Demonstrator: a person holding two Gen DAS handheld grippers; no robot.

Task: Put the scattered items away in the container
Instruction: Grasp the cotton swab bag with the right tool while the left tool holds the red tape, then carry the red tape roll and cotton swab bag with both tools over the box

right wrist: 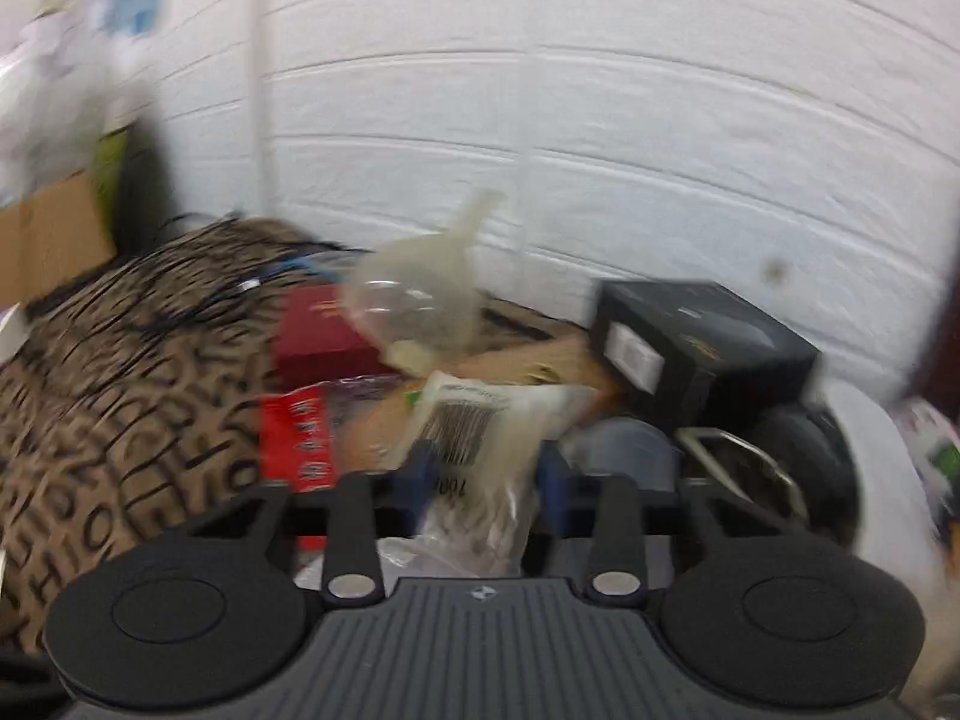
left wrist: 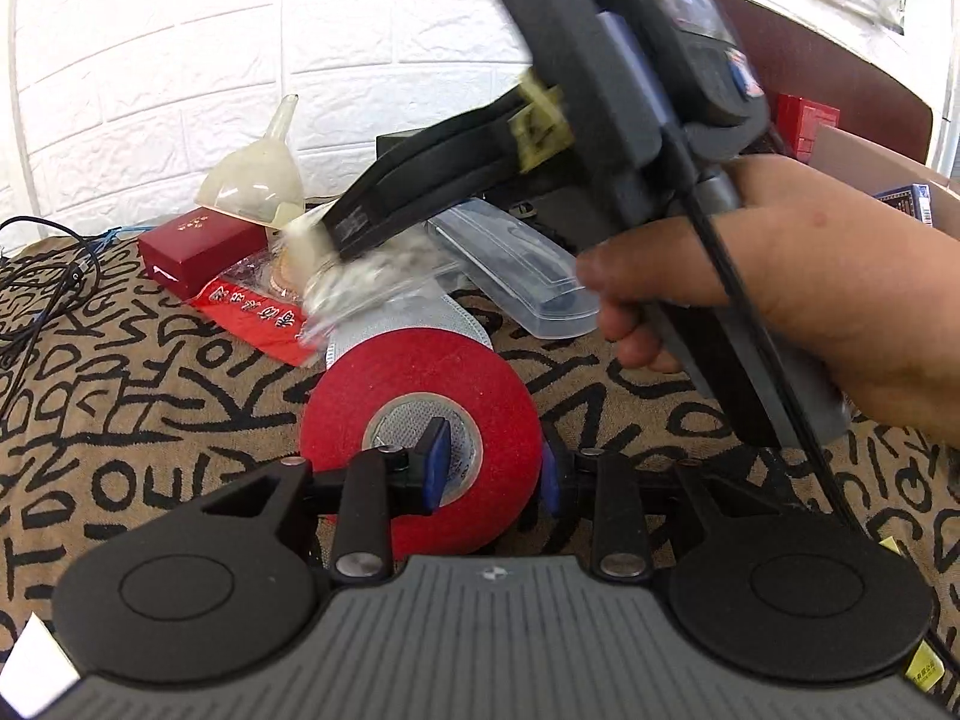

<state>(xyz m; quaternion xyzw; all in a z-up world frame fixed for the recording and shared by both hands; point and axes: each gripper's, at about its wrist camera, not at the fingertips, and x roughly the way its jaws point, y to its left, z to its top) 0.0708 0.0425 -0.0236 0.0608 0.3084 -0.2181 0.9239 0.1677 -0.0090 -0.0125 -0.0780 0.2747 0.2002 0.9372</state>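
My left gripper point(left wrist: 492, 468) is shut on a red tape roll point(left wrist: 420, 438): one finger is inside the core, the other outside the right rim. It holds the roll over the patterned cloth point(left wrist: 150, 396). My right gripper point(right wrist: 486, 468) is shut on a clear plastic packet point(right wrist: 480, 444) with a barcode label. In the left wrist view the right gripper point(left wrist: 324, 234) reaches in from the upper right with that packet point(left wrist: 366, 282) hanging over the pile. A cardboard box point(left wrist: 864, 162) stands at the far right.
On the cloth lie a red box point(left wrist: 192, 246), a red foil packet point(left wrist: 252, 312), a translucent funnel point(left wrist: 258, 180), a clear plastic case point(left wrist: 516, 276) and a grey mask point(left wrist: 420, 312). A black box point(right wrist: 690, 342) and a metal buckle point(right wrist: 738, 462) show in the blurred right wrist view. Black cables point(left wrist: 42, 276) trail at left.
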